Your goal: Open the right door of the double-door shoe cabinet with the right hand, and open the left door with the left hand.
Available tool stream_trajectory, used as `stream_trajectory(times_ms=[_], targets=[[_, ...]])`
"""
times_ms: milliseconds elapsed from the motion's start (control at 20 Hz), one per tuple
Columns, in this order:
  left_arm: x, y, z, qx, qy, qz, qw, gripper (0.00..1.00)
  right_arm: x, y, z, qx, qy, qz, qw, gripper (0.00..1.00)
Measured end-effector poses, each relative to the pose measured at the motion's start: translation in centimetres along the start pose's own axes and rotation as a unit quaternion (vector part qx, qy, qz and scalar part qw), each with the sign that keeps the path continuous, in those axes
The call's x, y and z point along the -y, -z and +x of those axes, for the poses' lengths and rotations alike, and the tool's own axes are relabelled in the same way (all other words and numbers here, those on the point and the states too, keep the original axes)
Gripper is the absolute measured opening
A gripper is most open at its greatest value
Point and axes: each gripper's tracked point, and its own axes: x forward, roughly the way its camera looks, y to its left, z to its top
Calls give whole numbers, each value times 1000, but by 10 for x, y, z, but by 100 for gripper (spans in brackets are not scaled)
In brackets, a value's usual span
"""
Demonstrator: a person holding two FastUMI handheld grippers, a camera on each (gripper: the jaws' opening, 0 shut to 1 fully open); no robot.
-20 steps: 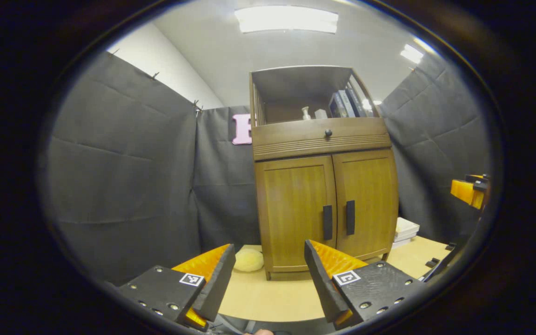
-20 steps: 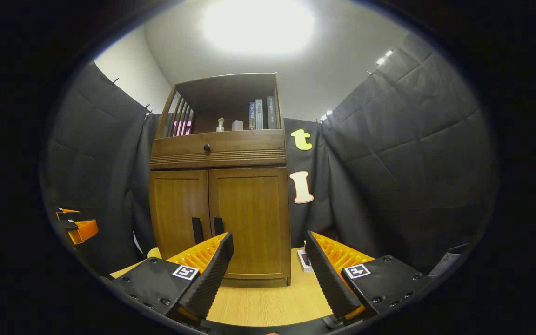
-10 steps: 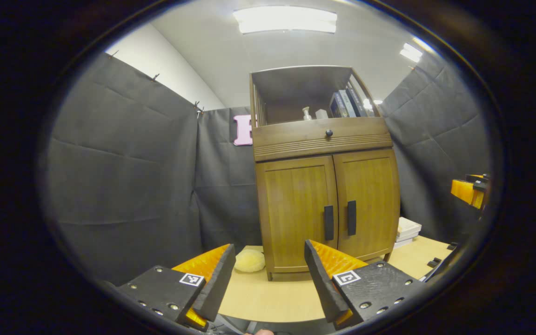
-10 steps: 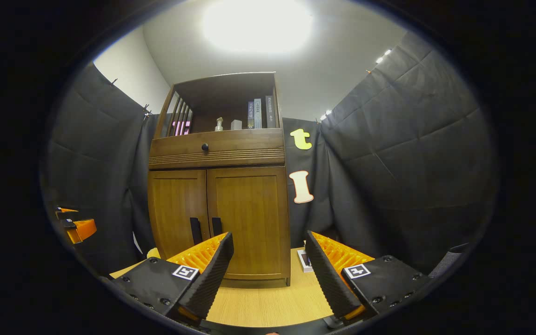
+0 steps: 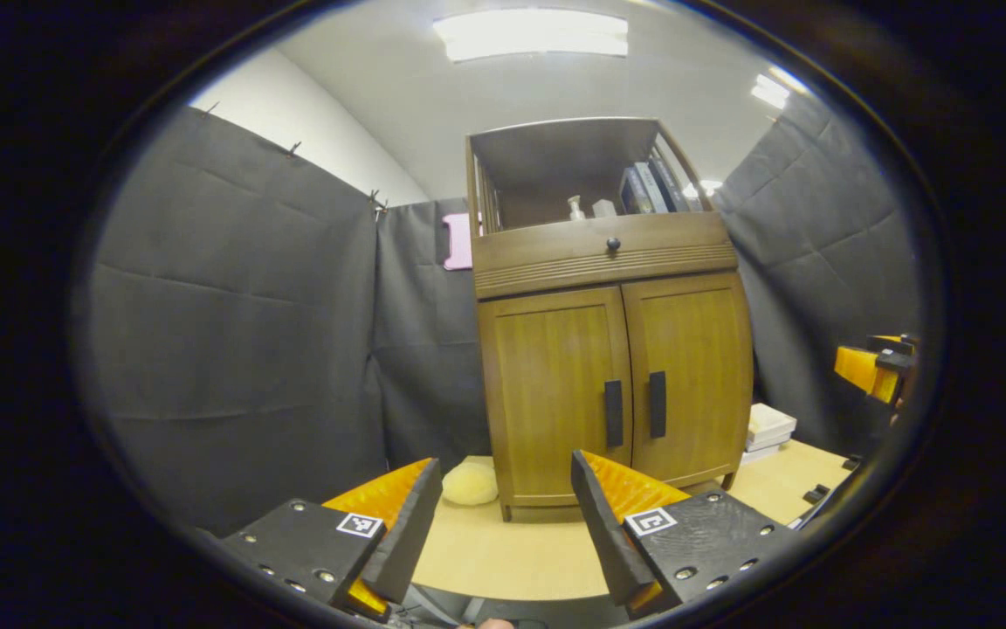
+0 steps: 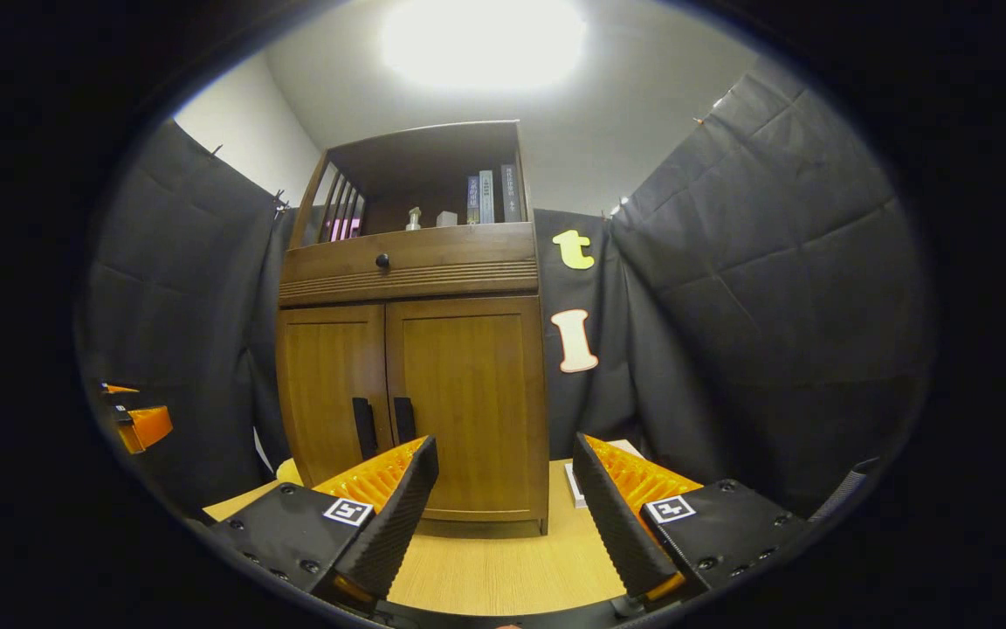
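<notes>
- My left gripper (image 5: 499, 515) and right gripper (image 6: 503, 511) have their fingers spread apart, holding nothing.
- The shoe cabinet (image 5: 612, 349) stands ahead on the table (image 5: 512, 550), both doors closed.

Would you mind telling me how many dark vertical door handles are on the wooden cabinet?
2. One dark vertical handle sits at the inner edge of the left wooden door; the other handle sits at the inner edge of the right wooden door, side by side at the centre seam.
</notes>
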Motion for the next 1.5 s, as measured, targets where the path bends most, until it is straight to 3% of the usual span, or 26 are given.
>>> stream_trajectory(times_ms=[250, 650, 950, 1000, 1500], targets=[[5, 0, -7, 2, -15, 14, 1000, 86, -16, -3, 35, 2, -29, 9, 1000, 97], [-4, 5, 14, 7, -5, 8, 1000, 86, -71, -3, 104, 6, -59, 11, 998, 98], [-45, 14, 50, 1, -25, 12, 1000, 86, -107, 11, 155, -3, -70, 6, 997, 98], [-50, 17, 53, -2, -29, 12, 1000, 86, -112, 16, 162, -6, -73, 7, 997, 92], [-99, 39, 68, -13, -62, 7, 998, 86, -149, 68, 234, -47, -67, -9, 997, 92]])
